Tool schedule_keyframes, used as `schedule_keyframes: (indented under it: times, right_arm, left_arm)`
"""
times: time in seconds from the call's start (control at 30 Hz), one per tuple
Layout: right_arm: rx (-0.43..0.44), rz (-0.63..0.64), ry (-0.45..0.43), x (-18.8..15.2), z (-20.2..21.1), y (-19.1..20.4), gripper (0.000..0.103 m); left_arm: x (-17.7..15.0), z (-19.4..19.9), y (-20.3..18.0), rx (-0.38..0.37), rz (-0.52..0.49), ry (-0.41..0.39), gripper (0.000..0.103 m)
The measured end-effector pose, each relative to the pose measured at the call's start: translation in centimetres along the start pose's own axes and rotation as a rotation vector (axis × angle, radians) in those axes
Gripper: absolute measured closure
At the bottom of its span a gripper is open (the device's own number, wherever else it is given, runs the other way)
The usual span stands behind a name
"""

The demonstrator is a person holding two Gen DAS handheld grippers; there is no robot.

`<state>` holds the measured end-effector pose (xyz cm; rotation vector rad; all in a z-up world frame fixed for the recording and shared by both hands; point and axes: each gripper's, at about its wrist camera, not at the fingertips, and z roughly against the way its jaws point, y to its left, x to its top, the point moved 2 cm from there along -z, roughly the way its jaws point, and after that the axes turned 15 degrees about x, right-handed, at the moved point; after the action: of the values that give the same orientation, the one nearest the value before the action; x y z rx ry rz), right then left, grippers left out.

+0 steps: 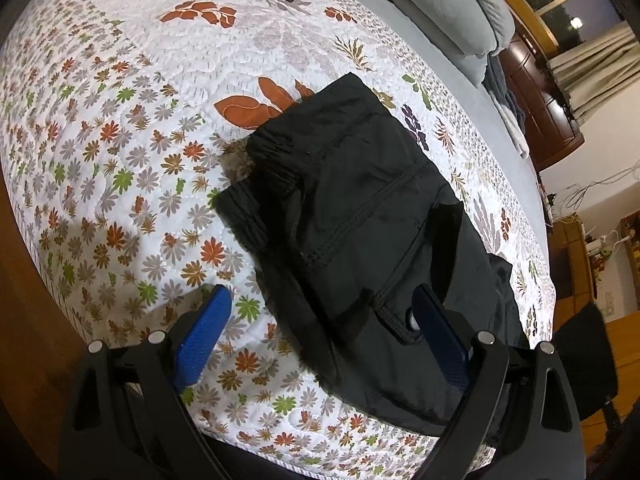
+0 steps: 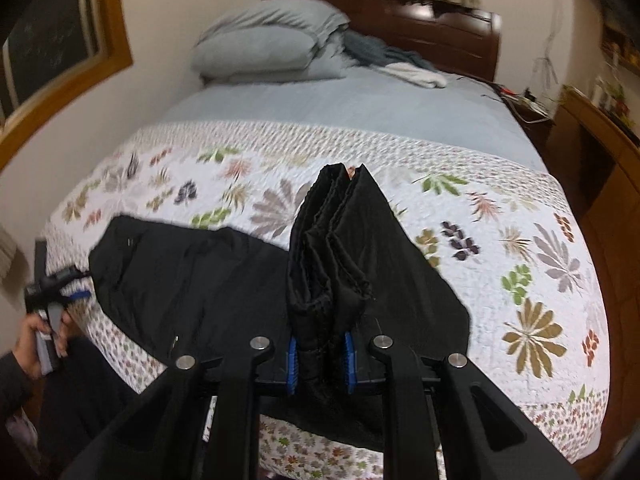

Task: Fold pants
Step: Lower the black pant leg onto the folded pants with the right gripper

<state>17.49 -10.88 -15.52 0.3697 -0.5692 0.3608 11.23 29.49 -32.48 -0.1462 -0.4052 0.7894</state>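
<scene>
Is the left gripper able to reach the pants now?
Probably yes. The left gripper is open just above the pants, and nothing lies between them.

Your left gripper (image 1: 322, 316) and right gripper (image 2: 320, 360) look alike: black angular frames with triangular cut-outs, round silver screw heads on the linkage arms, and jaws faced with textured blue pads (image 1: 204, 336). Your left hand (image 2: 40, 340) emerges from a dark sleeve (image 2: 12, 380).
</scene>
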Motion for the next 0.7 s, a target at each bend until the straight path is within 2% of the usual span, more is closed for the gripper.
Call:
schedule_keyframes:
  times: [0.23,0.43,0.7]
  right_arm:
    - [-0.041,0.09,0.13,-2.7,-6.6,3.9,0.086]
    - [-0.114,0.249,0.243,-6.1,-12.4,7.6,0.086]
    - [-0.171,0.373,0.31,-8.7,-16.1,9.6,0.086]
  left_arm:
    - [0.2,-0.1,0.4,-0.018,0.01,0.004,0.012]
    - [0.3,-0.1,0.7,-0.03,0.013,0.004,0.012]
    - [0.1,0.0,1.0,-0.038,0.017,0.007,0.012]
